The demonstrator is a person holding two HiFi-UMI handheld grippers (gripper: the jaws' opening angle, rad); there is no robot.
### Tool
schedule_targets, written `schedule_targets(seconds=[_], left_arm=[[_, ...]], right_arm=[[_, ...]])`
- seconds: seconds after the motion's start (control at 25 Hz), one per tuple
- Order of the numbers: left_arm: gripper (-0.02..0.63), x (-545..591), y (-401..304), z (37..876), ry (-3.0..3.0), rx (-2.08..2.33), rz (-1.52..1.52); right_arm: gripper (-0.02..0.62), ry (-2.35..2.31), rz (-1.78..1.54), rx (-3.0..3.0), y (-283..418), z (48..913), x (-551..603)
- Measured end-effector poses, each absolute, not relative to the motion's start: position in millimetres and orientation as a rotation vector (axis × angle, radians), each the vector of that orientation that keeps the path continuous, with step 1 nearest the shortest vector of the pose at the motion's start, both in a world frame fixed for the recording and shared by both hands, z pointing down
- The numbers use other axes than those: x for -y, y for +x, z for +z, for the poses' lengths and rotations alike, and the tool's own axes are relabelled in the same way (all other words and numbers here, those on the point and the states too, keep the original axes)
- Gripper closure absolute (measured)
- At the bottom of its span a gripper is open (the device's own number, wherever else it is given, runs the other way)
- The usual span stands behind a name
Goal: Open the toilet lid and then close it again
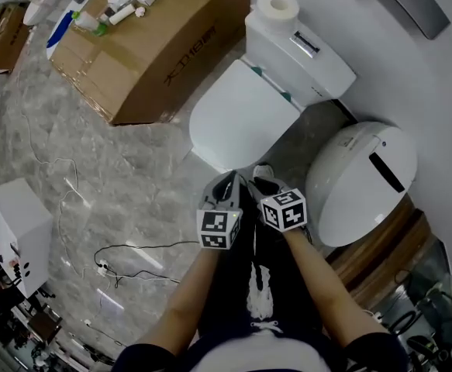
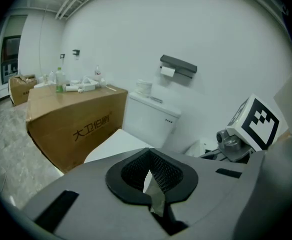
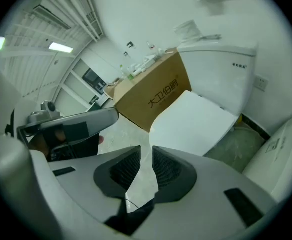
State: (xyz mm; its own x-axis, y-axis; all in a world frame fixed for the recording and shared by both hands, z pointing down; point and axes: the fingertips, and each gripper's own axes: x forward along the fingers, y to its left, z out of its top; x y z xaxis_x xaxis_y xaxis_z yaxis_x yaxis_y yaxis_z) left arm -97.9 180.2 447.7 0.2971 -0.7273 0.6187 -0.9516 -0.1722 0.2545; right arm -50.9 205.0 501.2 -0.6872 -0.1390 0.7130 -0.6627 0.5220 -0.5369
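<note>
Fingers clenched on left gripper, parted and empty on right gripper; cardboard box beside toilet lid.

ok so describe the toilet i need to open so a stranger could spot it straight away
Find the big cardboard box on the marble floor; the toilet stands right beside it, white, lid down. Unlike the rounded white unit on its other side, it has a boxy tank at the back with a roll of paper on top.
</note>
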Motion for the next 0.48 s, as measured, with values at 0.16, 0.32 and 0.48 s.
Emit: schedule_targets(seconds=[0.16,0.32,0.48], left_arm=[[0.601,-178,-93,483,1.93,1.479,0.528],[0.601,-180,-86,512,1.909,1.436,0.564],[0.601,-181,-82,537,1.893,1.391,0.565]], right_arm=[[0.56,0.676,1.205,2.114,-49,538,-195],[0.56,0.707,1.318,2.067,-50,567,-188],[0.552,0.721,1.428,2.011,-51,600,-187]])
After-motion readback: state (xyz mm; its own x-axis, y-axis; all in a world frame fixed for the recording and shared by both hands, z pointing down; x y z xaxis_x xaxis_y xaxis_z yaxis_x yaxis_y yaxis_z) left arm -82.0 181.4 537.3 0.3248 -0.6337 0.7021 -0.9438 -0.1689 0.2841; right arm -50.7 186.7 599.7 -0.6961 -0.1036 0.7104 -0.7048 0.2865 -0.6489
